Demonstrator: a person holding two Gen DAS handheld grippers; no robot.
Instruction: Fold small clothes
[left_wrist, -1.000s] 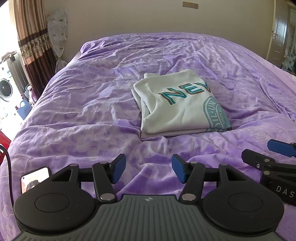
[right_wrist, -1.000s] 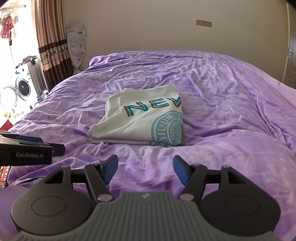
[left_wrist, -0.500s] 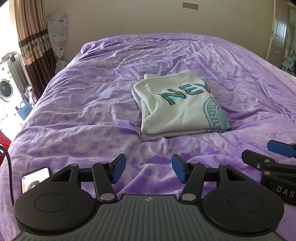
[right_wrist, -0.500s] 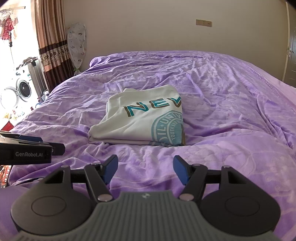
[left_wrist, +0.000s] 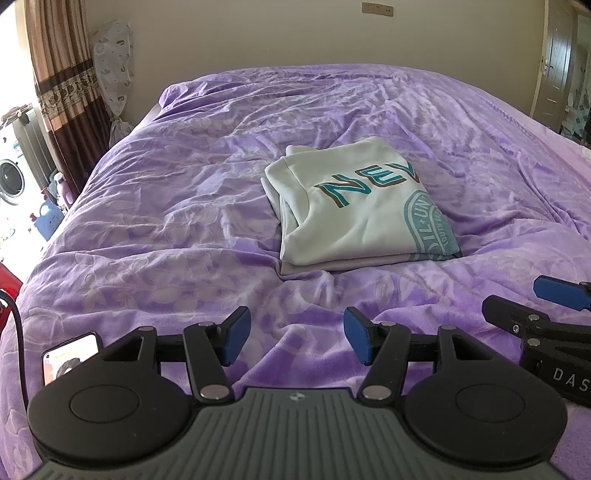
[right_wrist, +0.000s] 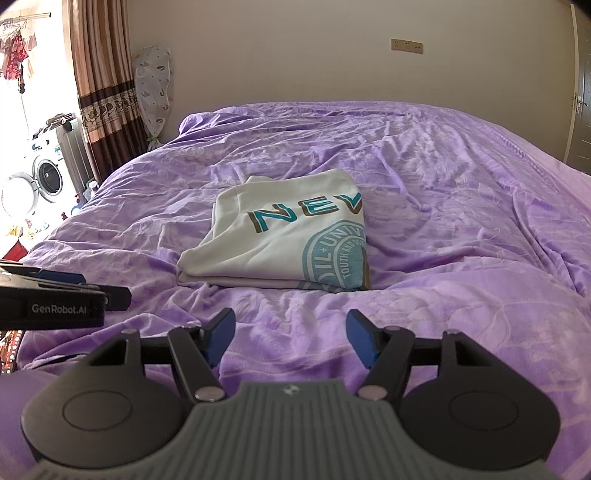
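A white shirt (left_wrist: 354, 210) with teal "NEV" lettering and a round teal print lies folded into a neat rectangle in the middle of the purple bed; it also shows in the right wrist view (right_wrist: 288, 240). My left gripper (left_wrist: 295, 339) is open and empty, held low over the bedspread well short of the shirt's near edge. My right gripper (right_wrist: 290, 339) is open and empty too, just as far back. Each gripper shows in the other's view: the right one (left_wrist: 546, 321) at the right edge, the left one (right_wrist: 66, 299) at the left edge.
The purple bedspread (left_wrist: 166, 229) is wrinkled and fills most of both views. A phone (left_wrist: 70, 356) lies on it near my left gripper with a black cable (left_wrist: 16, 332). Curtains (right_wrist: 103, 85) and a washing machine (right_wrist: 40, 181) stand left of the bed. A door (left_wrist: 554, 62) is at the far right.
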